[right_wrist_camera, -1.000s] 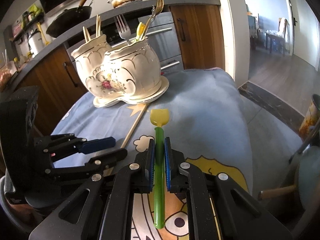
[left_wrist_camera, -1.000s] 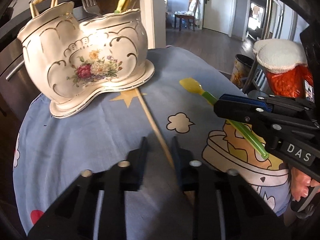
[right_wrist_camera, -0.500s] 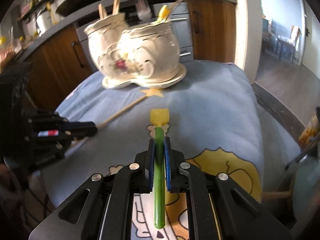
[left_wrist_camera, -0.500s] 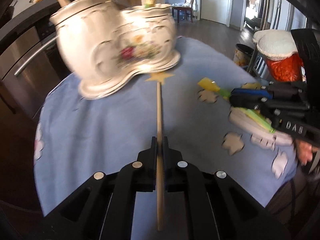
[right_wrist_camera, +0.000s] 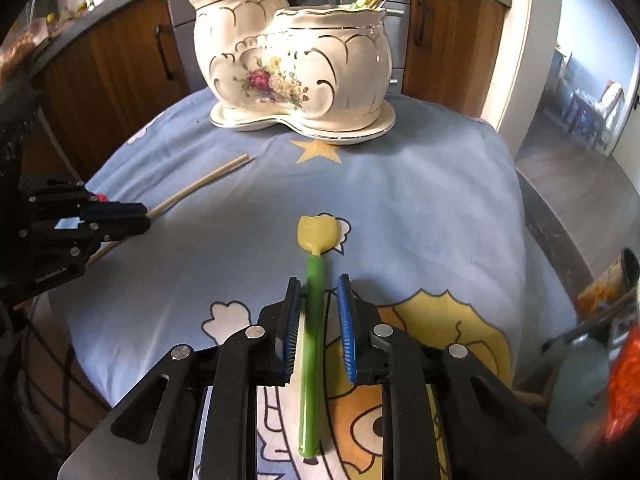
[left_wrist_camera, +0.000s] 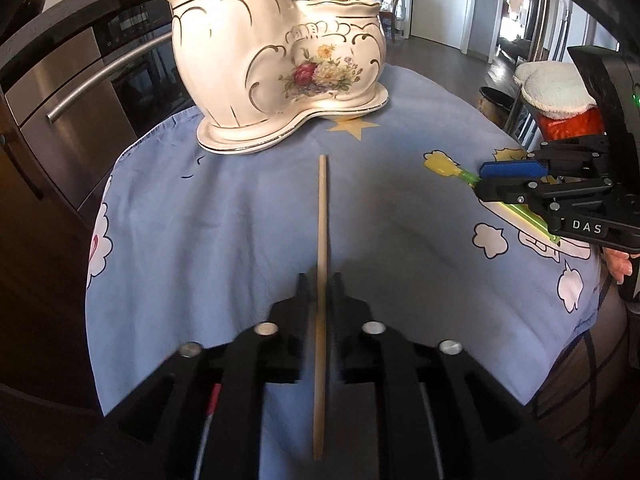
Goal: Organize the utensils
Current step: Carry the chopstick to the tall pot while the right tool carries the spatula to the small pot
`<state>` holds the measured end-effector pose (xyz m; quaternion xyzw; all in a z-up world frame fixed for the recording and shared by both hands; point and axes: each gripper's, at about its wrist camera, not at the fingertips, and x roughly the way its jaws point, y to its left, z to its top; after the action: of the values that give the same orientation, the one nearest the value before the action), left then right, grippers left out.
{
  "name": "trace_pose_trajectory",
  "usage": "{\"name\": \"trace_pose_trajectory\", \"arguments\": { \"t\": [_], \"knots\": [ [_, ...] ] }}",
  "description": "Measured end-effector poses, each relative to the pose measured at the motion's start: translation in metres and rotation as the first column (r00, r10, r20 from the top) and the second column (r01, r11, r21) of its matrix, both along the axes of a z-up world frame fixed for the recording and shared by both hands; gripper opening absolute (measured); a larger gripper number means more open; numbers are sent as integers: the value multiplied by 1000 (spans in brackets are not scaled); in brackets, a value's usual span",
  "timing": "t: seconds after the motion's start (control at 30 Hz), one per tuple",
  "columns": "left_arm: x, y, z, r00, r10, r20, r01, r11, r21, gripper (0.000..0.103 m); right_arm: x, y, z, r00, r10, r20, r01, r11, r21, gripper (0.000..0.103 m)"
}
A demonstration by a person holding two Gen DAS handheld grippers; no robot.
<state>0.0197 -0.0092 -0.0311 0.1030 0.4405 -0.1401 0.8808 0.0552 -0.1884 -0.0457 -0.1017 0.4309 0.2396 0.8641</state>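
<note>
Blue cartoon tablecloth [right_wrist_camera: 420, 200], ceramic utensil holder [right_wrist_camera: 296, 68] at far edge. Left gripper [left_wrist_camera: 319, 288] slightly parted around wooden chopstick [left_wrist_camera: 321, 240]; right gripper [right_wrist_camera: 319, 292] spread, green-handled spoon [right_wrist_camera: 314, 320] lying loose between.

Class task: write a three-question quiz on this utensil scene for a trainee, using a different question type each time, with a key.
1. True or false: the wooden stick stands inside the ceramic holder.
2. What lies between the fingers of the right gripper? A) a fork B) a green-handled spoon C) a knife
3. Fill in: the holder sits on a ___ tablecloth with cartoon prints.

Key: 1 false; 2 B; 3 blue.
</note>
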Motion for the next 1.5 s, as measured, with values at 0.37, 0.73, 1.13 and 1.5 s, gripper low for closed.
{"name": "trace_pose_trajectory", "arguments": {
  "t": [0.37,0.73,1.13,1.5],
  "knots": [
    [3,8,0,999,-7,40,10,998,-69,5,-2,-3,5,999,3,42,-6,998,67,10],
    [-10,29,48,974,-22,224,52,990,-133,5,-5,-7,61,978,-18,210,-27,977,210,10],
    [12,48,117,884,20,467,122,955,-271,5,15,0,134,899,-99,427,-57,940,336,10],
    [76,44,169,798,110,593,187,889,-417,5,63,3,171,847,-247,470,-11,876,482,10]
  ]
}}
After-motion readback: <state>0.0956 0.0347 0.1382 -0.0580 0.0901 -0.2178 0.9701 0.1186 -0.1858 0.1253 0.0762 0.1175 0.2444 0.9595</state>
